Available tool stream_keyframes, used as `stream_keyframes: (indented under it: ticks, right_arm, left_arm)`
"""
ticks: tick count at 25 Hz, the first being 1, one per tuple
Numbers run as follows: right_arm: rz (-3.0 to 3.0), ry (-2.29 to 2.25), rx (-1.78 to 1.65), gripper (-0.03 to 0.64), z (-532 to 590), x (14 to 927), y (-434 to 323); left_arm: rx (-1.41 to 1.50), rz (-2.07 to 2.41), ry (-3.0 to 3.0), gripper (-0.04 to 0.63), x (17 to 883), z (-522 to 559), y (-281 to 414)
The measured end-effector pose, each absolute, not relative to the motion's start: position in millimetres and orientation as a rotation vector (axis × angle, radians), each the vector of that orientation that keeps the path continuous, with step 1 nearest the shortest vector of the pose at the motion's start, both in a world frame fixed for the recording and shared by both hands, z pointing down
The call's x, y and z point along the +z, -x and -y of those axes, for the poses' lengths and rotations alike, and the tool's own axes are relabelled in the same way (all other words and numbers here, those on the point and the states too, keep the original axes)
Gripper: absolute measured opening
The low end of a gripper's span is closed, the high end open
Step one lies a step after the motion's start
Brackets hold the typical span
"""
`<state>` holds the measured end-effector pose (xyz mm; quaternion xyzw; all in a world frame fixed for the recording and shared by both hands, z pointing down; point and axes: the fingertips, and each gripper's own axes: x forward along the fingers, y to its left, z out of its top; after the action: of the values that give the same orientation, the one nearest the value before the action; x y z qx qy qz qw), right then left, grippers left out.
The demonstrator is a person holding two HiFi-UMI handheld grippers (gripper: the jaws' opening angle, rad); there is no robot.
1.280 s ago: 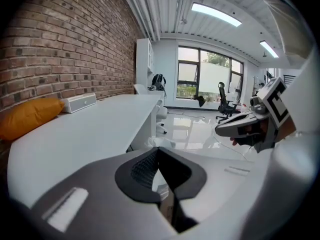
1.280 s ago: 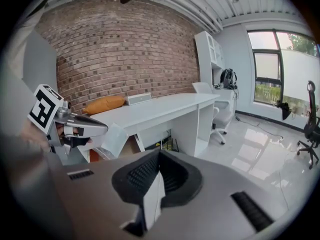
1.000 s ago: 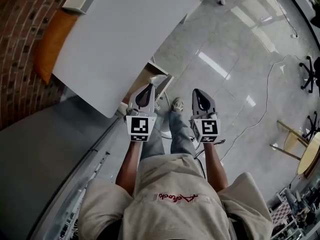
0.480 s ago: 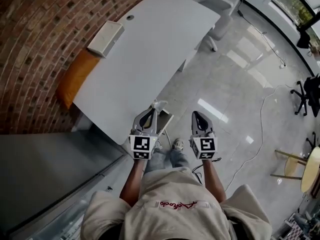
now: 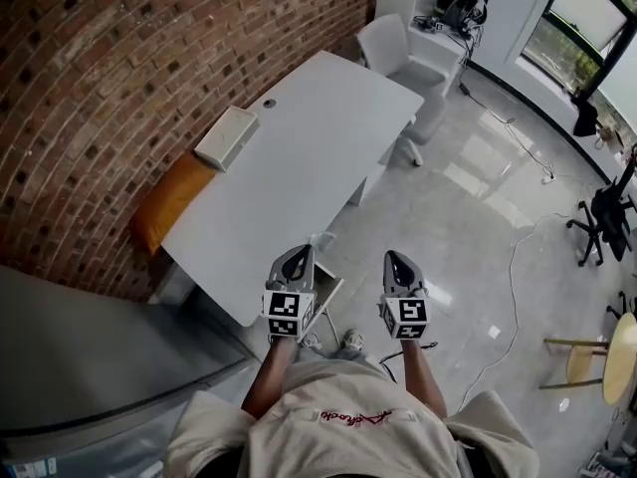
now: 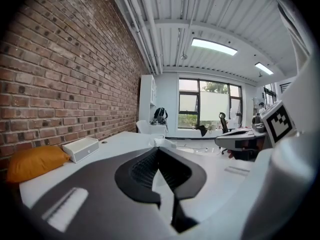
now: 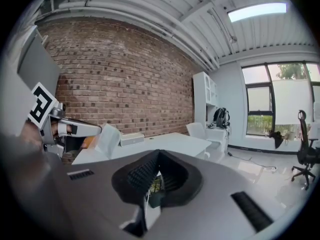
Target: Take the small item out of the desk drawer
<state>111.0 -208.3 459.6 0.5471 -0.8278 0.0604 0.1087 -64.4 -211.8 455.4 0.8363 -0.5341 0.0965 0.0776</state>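
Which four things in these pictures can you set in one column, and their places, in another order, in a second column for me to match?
Things:
1. orange cushion
2. white box
3. white chair
4. black bag

Places:
A. on the desk, near the wall
B. at the desk's far end
C. on a low white unit in the far corner
D. against the brick wall, beside the desk

Pairs: 1-D, 2-A, 3-B, 4-C

One desk (image 5: 299, 157), one box (image 5: 227, 137), one cushion (image 5: 169, 202)
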Motion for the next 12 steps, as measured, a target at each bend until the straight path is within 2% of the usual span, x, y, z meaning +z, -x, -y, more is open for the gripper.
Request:
stream_keyframes:
  ticks: [12]
  right_arm:
    - [2.479, -1.695, 0.048, 0.011, 229.1, 404.8, -106.9]
  left_arm:
    - [0.184, 1.635, -2.583, 0.009, 398.7, 231.3, 71.6]
